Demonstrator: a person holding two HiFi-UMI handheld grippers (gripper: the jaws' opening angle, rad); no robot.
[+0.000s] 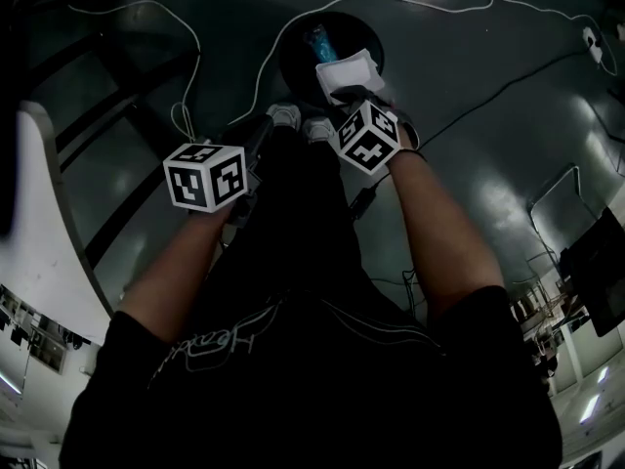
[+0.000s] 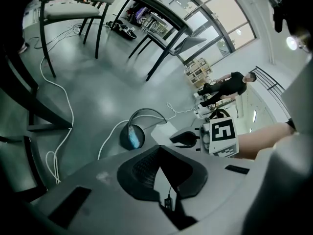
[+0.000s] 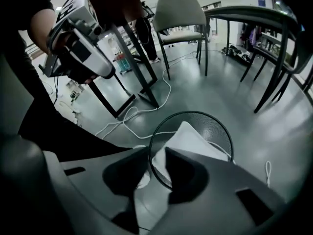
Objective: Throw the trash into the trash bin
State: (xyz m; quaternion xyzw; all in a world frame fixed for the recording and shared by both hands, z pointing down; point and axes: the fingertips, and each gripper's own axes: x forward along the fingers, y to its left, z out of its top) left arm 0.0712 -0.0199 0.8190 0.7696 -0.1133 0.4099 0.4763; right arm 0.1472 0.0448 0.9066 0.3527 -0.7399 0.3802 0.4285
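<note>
Head view: the person looks straight down past dark trousers. The right gripper [image 1: 345,92] points steeply downward with a white packet [image 1: 348,70] at its tips. The packet hangs above the mouth of the round black trash bin [image 1: 290,39], which stands on the grey floor [image 1: 469,145] just beyond the shoes [image 1: 284,114]; a bluish item [image 1: 317,37] already lies inside the bin.

Left gripper view: the left gripper [image 2: 159,163] has its jaws together with nothing between them. It hangs off to one side and looks across at the bin, the packet and the other gripper's marker cube; it has no part in the drop.

Right gripper view: the jaws stand nearly together, pinching one edge of the packet. The rest of the packet fans out over the mesh bin, covers the near half of the opening and seems to overlap the near rim; a chair [image 3: 180,9] and table legs stand well behind.

The step in hand looks like the release, and the task seems nearly done. The packet is broad against the mouth, so it could catch on the rim. The drop would go better with the gripper carried a little further over the centre and the packet's free end pointing down into the bin. The jaws should then part fully in one move, so that the packet falls clean rather than clinging to a pad; the left gripper should stay clear of the opening.
</note>
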